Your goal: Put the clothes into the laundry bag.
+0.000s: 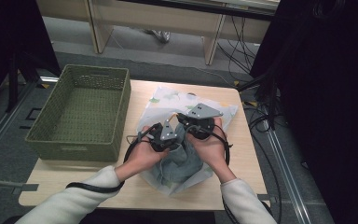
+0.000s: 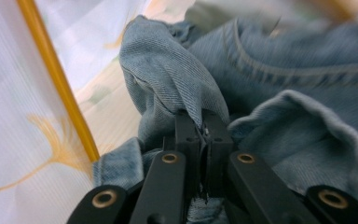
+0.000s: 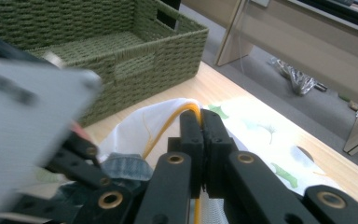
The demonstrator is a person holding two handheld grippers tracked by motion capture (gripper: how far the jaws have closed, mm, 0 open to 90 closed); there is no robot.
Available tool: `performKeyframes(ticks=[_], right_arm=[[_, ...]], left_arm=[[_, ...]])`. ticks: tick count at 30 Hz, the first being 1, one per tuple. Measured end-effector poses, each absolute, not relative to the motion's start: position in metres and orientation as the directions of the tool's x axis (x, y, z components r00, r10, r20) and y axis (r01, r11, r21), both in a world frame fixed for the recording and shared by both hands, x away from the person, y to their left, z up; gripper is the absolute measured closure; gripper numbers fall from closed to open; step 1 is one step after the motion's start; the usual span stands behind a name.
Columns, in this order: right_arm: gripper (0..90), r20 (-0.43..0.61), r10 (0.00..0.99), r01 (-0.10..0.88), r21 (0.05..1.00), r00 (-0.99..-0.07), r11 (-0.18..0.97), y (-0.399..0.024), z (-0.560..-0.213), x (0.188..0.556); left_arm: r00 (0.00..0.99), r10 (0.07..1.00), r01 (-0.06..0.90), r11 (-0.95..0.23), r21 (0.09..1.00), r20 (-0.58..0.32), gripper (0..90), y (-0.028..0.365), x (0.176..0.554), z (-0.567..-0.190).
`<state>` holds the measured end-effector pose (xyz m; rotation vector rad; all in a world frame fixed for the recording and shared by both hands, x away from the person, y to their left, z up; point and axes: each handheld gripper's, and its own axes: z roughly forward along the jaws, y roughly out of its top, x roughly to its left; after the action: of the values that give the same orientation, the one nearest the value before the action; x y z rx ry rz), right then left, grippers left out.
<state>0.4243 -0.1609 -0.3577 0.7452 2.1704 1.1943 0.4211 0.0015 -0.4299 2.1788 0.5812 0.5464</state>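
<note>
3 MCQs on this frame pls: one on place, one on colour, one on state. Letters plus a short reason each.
1. Where does the green woven basket sit relative to the white mesh bag?
A. To its left
B. To its right
C. On top of it

2. What colour is the trim on the bag's edge?
A. Red
B. Yellow-orange
C. Black

3. What is the left tongs doing?
A. Standing open above the table
B. Shut on the denim garment
C. Shut on the basket rim

Key: 1 A, the high view shows the basket left of the bag. 2 B, the right tongs pinches a yellow-orange edge. 3 B, the left gripper view shows a denim fold clamped between closed jaws.
</note>
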Motion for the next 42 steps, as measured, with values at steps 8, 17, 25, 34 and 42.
performKeyframes(ticks=[8,17,25,34,42], right_arm=[[89.7,-0.206,0.692,0.199,0.867,-0.692,0.457,-0.164,-0.357,0.426],[89.5,-0.196,0.704,0.218,0.865,-0.682,0.452,-0.169,-0.359,0.43],[89.2,-0.201,0.704,0.217,0.863,-0.682,0.457,-0.168,-0.36,0.43],[89.1,-0.199,0.705,0.224,0.86,-0.681,0.459,-0.168,-0.361,0.431],[89.0,-0.189,0.7,0.236,0.855,-0.688,0.463,-0.166,-0.365,0.431]], left_arm=[[0.778,0.592,0.263,-0.611,0.747,0.211,77.5,0.004,0.437,-0.449],[0.786,0.575,0.185,-0.569,0.801,0.227,48.3,0.029,0.411,-0.425],[0.829,0.517,0.119,-0.539,0.834,0.215,45.1,0.04,0.382,-0.401],[0.915,0.323,0.083,-0.738,0.67,0.242,30.6,0.023,0.355,-0.437],[0.918,0.302,0.1,-0.803,0.588,0.257,30.7,0.009,0.366,-0.473]])
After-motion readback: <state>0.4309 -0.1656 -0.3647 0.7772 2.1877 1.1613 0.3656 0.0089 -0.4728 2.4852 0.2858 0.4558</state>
